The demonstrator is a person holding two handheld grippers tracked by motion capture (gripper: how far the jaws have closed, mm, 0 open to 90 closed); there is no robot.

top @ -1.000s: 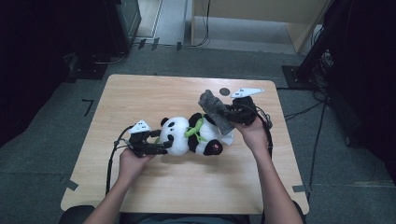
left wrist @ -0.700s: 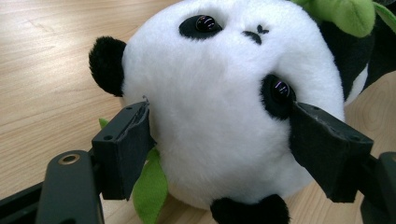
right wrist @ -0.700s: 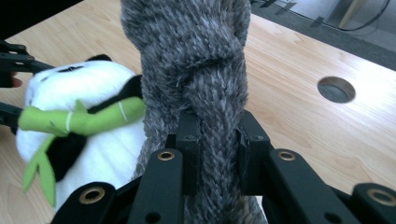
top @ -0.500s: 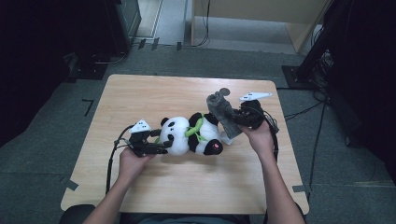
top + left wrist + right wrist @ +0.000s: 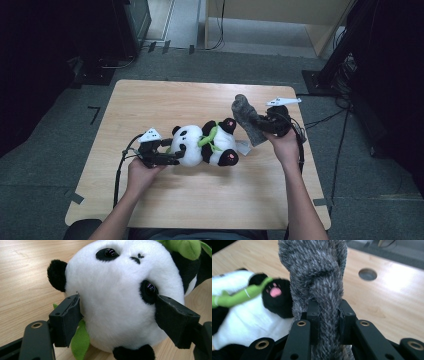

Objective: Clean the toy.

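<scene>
A black and white panda plush with a green leaf lies on its side in the middle of the wooden table. My left gripper is shut on the panda's head, one jaw on each side of it. To the right of the panda, my right gripper is shut on a grey fuzzy sock and holds it up off the table. The sock is pinched between the jaws and rises above them. The panda's foot with a pink paw print sits just behind the sock.
A round hole is cut in the tabletop at the far side. A white label lies beside the panda. Cables trail from both grippers. Dark equipment and a wooden cabinet stand on the grey floor around the table.
My right gripper has carried the grey sock a little to the right, away from the panda. The left gripper and the panda have stayed in place.
</scene>
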